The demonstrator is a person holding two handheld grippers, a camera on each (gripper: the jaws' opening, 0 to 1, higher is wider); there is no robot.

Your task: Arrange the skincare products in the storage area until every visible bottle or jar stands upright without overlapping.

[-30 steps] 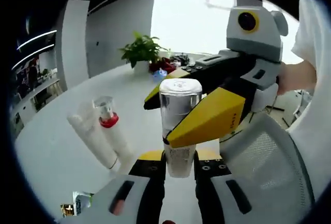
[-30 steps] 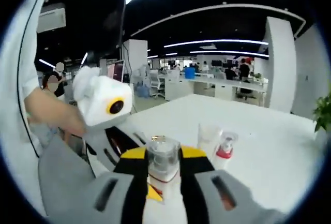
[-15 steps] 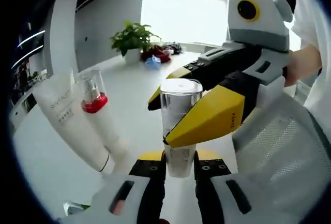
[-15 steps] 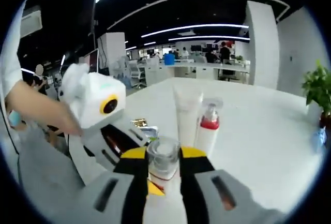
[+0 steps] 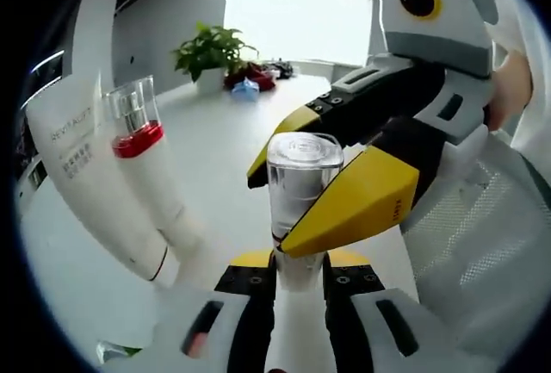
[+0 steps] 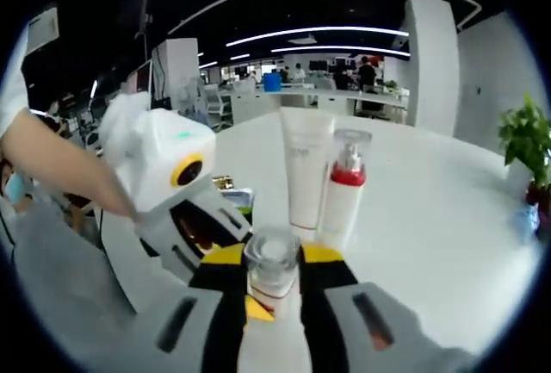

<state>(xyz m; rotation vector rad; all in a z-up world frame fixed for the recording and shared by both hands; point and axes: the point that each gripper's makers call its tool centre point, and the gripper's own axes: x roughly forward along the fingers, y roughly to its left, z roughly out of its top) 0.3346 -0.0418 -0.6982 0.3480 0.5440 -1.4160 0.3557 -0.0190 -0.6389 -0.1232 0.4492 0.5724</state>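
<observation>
A clear-capped bottle [image 5: 300, 182] stands upright between my left gripper [image 5: 297, 266], which is shut on its lower body. The right gripper's yellow fingers [image 5: 353, 196] reach in from the right and clamp the same bottle below its cap. In the right gripper view the bottle [image 6: 272, 263] sits in my right gripper [image 6: 272, 278], with the left gripper's white housing [image 6: 168, 170] to its left. A white tube [image 6: 303, 166] and a pump bottle with a red collar [image 6: 343, 188] stand upright side by side on the white table [image 6: 430, 218]. The tube [image 5: 90, 183] and pump bottle [image 5: 142, 153] loom at the left.
Small packets [image 6: 234, 194] lie on the table near the left gripper. A potted plant [image 5: 211, 50] and small coloured items [image 5: 250, 84] sit at the table's far end. A mesh chair [image 5: 482, 252] is at the right. A person's arm [image 6: 52, 158] holds the left gripper.
Both views have closed in on the tube and the pump bottle, which look larger and nearer. The clear-capped bottle stays clamped by both grippers.
</observation>
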